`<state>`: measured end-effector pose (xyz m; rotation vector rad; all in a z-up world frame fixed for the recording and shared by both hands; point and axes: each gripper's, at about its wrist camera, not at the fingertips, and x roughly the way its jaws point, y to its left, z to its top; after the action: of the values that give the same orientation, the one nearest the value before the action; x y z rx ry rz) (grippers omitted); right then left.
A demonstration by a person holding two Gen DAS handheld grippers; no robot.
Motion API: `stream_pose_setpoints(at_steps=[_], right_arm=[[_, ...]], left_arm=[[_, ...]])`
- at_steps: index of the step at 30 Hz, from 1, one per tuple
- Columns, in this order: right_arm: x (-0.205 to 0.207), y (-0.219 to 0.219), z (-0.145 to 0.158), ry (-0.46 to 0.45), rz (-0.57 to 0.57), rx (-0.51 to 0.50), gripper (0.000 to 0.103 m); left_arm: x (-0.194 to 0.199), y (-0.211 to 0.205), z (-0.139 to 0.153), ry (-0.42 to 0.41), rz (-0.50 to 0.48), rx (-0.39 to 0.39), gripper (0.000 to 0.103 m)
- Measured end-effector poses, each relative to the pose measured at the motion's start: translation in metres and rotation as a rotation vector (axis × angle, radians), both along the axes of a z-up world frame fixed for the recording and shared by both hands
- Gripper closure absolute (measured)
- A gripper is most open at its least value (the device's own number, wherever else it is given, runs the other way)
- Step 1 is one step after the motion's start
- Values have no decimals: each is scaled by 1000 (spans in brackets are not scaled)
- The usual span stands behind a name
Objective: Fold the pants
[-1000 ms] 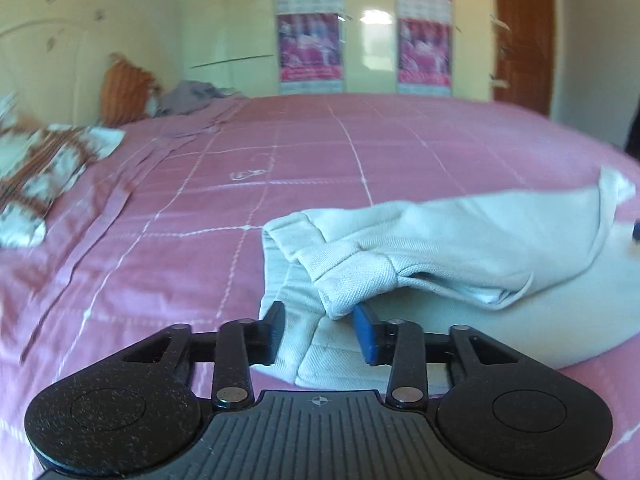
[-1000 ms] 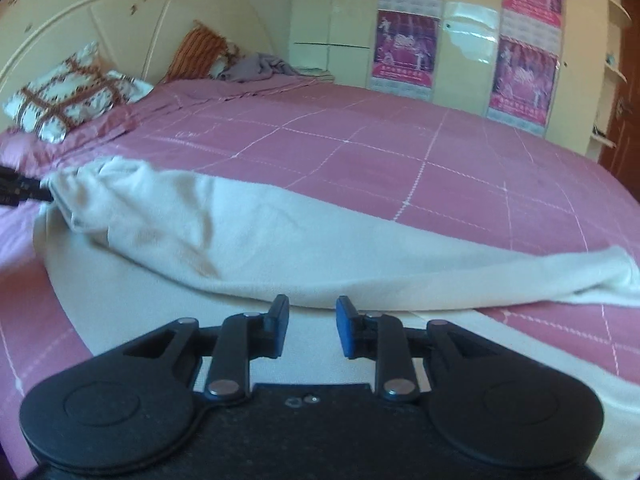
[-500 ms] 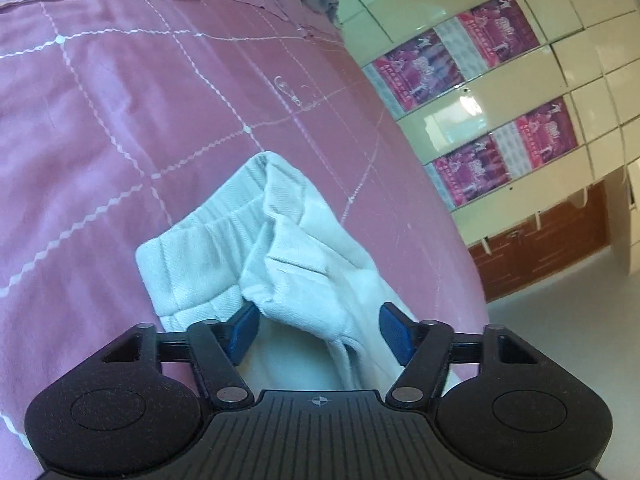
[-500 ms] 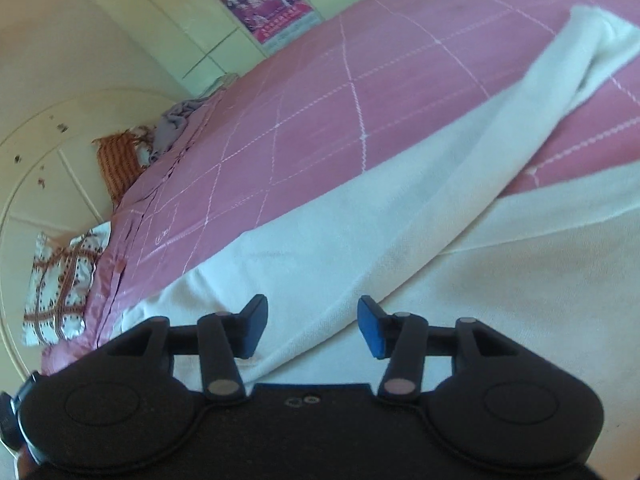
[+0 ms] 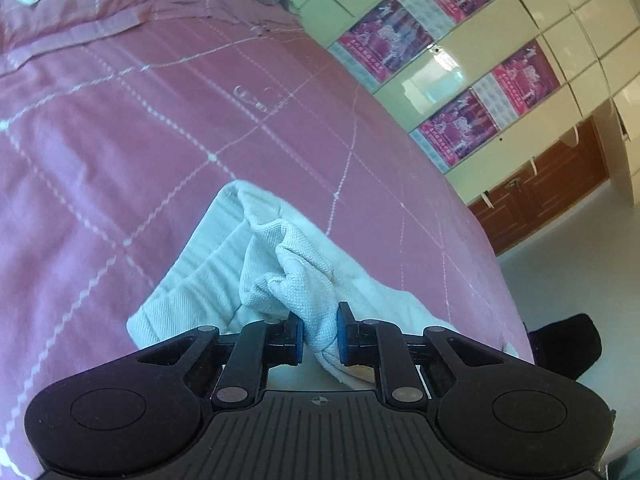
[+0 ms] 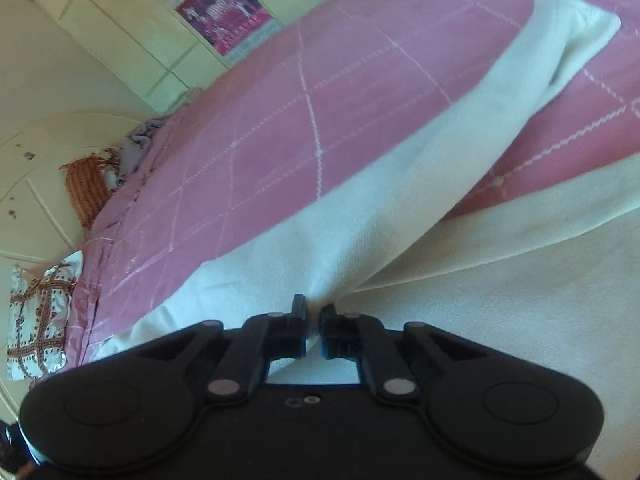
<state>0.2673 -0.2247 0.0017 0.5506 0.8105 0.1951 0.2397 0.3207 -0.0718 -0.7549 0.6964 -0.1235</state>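
White pants lie on a pink bed. In the left wrist view their bunched waistband end (image 5: pixel 256 268) rises in folds, and my left gripper (image 5: pixel 319 338) is shut on a fold of it. In the right wrist view one long leg (image 6: pixel 420 168) runs away to its cuff at the upper right, and a second layer (image 6: pixel 520 280) spreads at the lower right. My right gripper (image 6: pixel 313 330) is shut on the fabric where the leg meets that layer.
The pink bedspread (image 5: pixel 160 128) with white stitched lines surrounds the pants. Patterned pillows (image 6: pixel 36 320) and an orange cushion (image 6: pixel 86 184) lie by the headboard. A cream wardrobe with posters (image 5: pixel 460 64) stands beyond the bed. A dark object (image 5: pixel 568 344) sits past the bed's edge.
Both grippers have closed from open onto the pants fabric. Both views have tilted and come nearer the cloth.
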Motion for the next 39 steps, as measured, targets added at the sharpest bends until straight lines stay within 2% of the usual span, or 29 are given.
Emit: stream_pose_setpoints(at_steps=[2,4,6,8,9,12,14,17,20,21,23,25,27,30,33,36,39], right_arm=[[-30,-7,13,-68,30,31,97],[-58,-9,11,-90,47,63,97],[-75,0,-3,-68,83,37,97],[-80,11,-27,10,102,11,95],[-80,12,-36,44,89,20,96],[-82,6,-39,39,54,69,96],[-85,8,-31,18,72,36,96],[-93,6,-11,-40,100,41,96],[-94,10,-3,-55,127,43,96],[-95,12,-6,-46,135,35,95],[-90,19,-26,22,135,11,95],[-91,15,-40,46,119,48,96],[-93,10,-37,47,110,80,87],[-103,2,-21,11,90,57,75],[-115,-22,-2,-47,20,41,74],[-114,-58,9,-59,-97,66,73],[-99,-81,13,-33,-172,76,73]], left_arm=[[-1,10,10,-10,-34,24,87],[-3,17,8,25,-55,75,87],[-5,22,-9,111,-59,124,87],[-9,25,-26,156,-62,110,87],[-12,25,-28,153,-53,97,87],[-15,21,-20,140,-49,120,87],[-16,25,-12,106,-44,110,87],[-23,31,1,63,-45,122,87],[-22,29,-7,115,-52,177,87],[-21,27,-15,143,-57,193,87],[-23,28,-26,150,-41,170,87],[-24,27,-24,154,-19,166,84],[-28,21,-16,165,-9,206,81],[-43,14,2,160,35,260,79],[-61,5,27,116,87,333,79],[-59,-16,43,65,42,365,79],[-38,-46,44,77,-38,470,79]])
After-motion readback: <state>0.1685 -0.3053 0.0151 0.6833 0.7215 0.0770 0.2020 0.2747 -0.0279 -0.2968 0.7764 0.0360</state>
